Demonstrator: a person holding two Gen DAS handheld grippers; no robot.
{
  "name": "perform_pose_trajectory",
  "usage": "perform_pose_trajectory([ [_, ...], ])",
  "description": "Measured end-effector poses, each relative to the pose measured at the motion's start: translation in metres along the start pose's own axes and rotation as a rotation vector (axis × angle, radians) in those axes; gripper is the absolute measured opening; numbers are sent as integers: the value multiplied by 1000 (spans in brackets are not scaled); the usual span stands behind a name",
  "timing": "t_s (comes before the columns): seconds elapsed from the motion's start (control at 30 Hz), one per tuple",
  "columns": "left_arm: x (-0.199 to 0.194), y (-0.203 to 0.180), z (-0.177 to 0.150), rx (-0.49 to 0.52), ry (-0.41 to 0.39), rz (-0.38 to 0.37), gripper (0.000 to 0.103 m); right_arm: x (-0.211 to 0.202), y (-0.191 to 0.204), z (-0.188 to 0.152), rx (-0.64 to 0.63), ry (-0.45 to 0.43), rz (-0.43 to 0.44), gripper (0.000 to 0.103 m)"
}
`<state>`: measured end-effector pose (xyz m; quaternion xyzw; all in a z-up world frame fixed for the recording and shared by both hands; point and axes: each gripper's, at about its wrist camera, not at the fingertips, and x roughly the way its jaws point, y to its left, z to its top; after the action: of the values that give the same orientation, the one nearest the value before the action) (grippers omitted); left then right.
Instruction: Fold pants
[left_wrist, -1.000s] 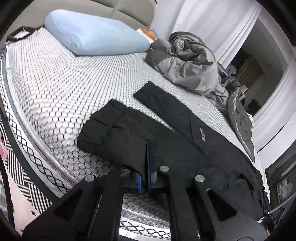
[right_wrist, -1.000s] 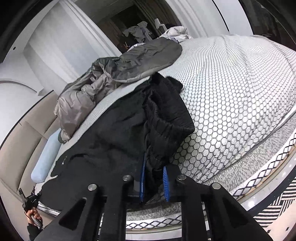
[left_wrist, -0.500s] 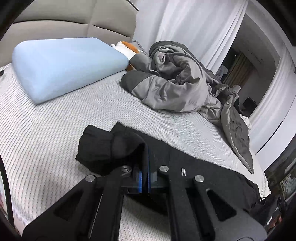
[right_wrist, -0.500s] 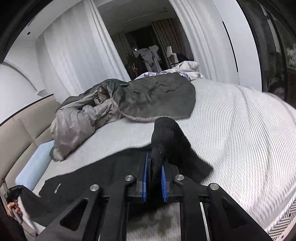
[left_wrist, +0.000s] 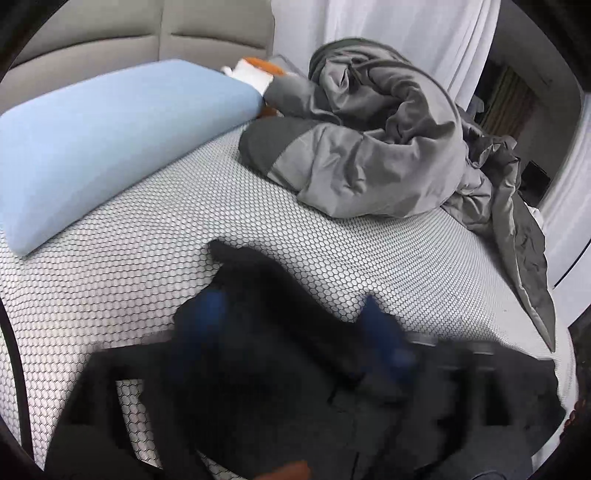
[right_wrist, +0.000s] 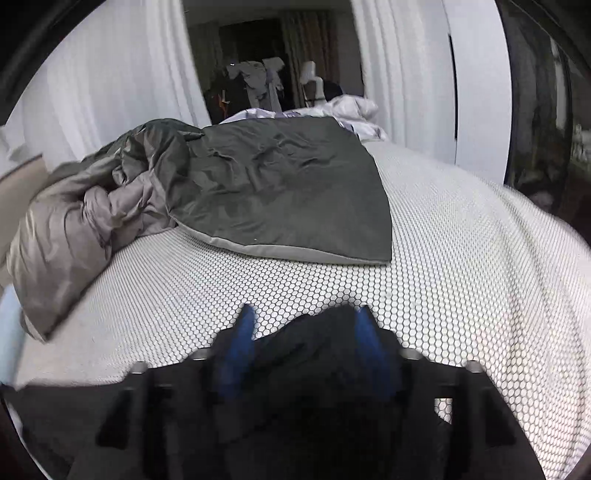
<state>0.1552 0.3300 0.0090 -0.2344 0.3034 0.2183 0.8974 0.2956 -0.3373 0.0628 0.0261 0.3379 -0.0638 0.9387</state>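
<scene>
The black pants (left_wrist: 266, 295) lie on the bed's honeycomb-patterned mattress (left_wrist: 147, 236), folded over lengthwise. My left gripper (left_wrist: 291, 317) is open, its blue pads wide apart, with the pant-leg end lying between and under them. In the right wrist view the pants (right_wrist: 314, 347) bunch up at the bottom. My right gripper (right_wrist: 306, 325) is open too, its blue fingers (right_wrist: 243, 328) on either side of the fabric. Both views are motion-blurred near the jaws.
A light blue pillow (left_wrist: 110, 133) lies at the far left by the grey headboard. A crumpled grey duvet (left_wrist: 369, 147) lies across the back of the bed and shows in the right wrist view (right_wrist: 258, 184). White curtains hang behind.
Both grippers carried the near pant edge across the bed, away from the near side, then opened. The fabric they held now lies loose between the jaws.
</scene>
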Motion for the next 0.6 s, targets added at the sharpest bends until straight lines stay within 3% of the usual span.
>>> perform_pose_trajectory([
  [0.07,-7,4,-12,7,4,1,91,-11,5,-12,-29,-22,26,89],
  [0.23,-34,-9,-56,12,40,-78,91,-46,21,-62,-46,27,206,95],
  [0.37,-48,-35,-91,9,82,-159,90,-69,44,-97,-19,45,302,97],
  [0.47,-43,-50,-112,-15,144,-211,80,-81,62,-116,-7,83,365,97],
  [0.6,-13,-55,-125,-64,215,-194,62,-94,85,-139,-22,79,419,97],
])
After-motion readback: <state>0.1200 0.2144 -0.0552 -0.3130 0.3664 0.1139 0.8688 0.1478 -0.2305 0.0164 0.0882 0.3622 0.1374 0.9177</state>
